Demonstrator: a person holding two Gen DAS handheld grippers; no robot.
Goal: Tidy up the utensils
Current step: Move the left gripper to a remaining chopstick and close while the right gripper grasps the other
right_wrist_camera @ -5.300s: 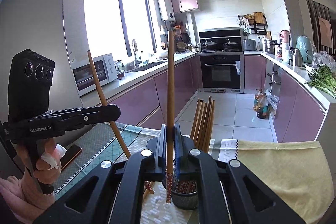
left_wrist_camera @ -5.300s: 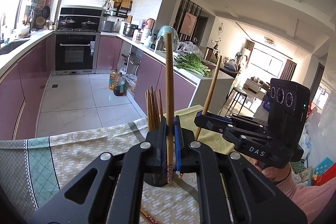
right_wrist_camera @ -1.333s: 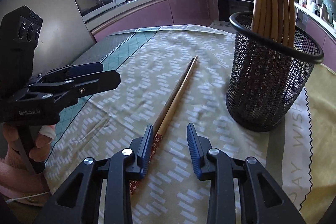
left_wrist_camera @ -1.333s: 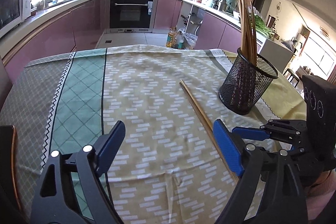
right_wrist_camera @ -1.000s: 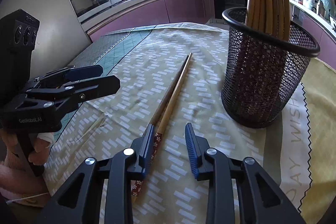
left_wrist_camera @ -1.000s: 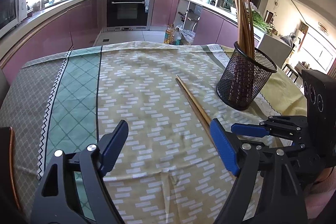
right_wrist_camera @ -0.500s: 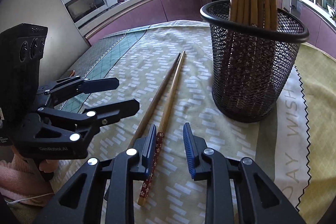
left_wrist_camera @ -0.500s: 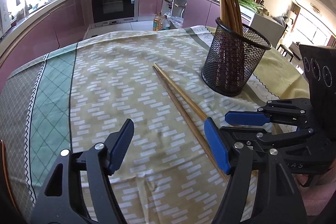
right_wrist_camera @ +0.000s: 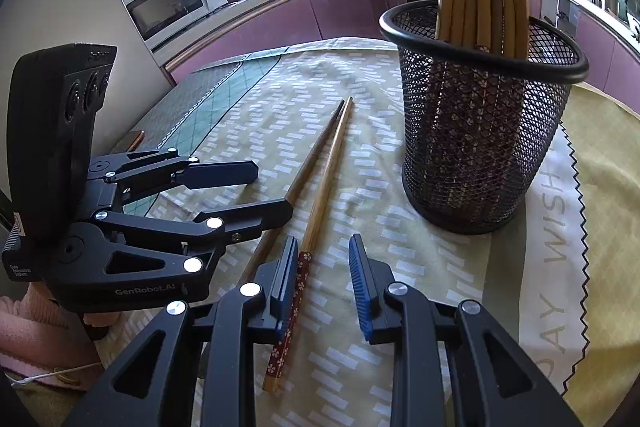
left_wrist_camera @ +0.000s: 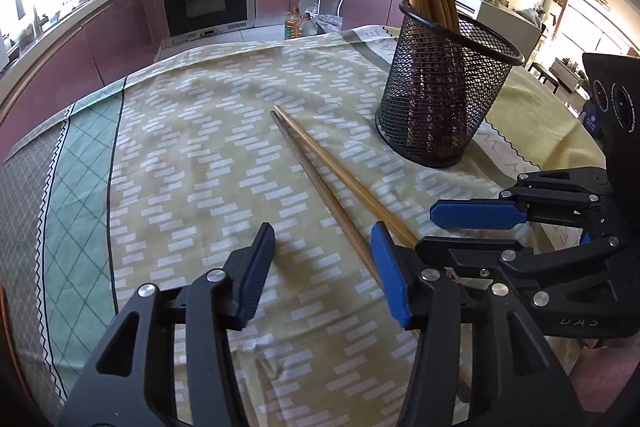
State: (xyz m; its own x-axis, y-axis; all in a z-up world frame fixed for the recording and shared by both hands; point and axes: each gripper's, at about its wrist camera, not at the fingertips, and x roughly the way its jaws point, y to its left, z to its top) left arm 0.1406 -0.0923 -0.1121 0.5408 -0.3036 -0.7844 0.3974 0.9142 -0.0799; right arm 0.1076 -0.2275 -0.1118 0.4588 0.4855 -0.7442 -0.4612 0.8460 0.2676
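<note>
Two wooden chopsticks (left_wrist_camera: 320,163) lie side by side on the tablecloth, left of a black mesh holder (left_wrist_camera: 444,107) that holds several chopsticks upright. My left gripper (left_wrist_camera: 324,263) is open, low over the near part of the darker chopstick. My right gripper (right_wrist_camera: 322,283) is open; the red patterned end of the lighter chopstick (right_wrist_camera: 326,187) lies between its fingers. The right wrist view shows the holder (right_wrist_camera: 480,131) and the left gripper (right_wrist_camera: 264,187). The left wrist view shows the right gripper (left_wrist_camera: 460,231) at the right.
A yellow and green patterned tablecloth (left_wrist_camera: 192,155) covers the table. A phone (right_wrist_camera: 132,141) lies near the table's left edge. Kitchen counters, an oven and a microwave stand behind the table.
Both grippers, earlier shut on upright chopsticks, are now open and have come down and forward toward the two chopsticks. The holder looms larger in both views.
</note>
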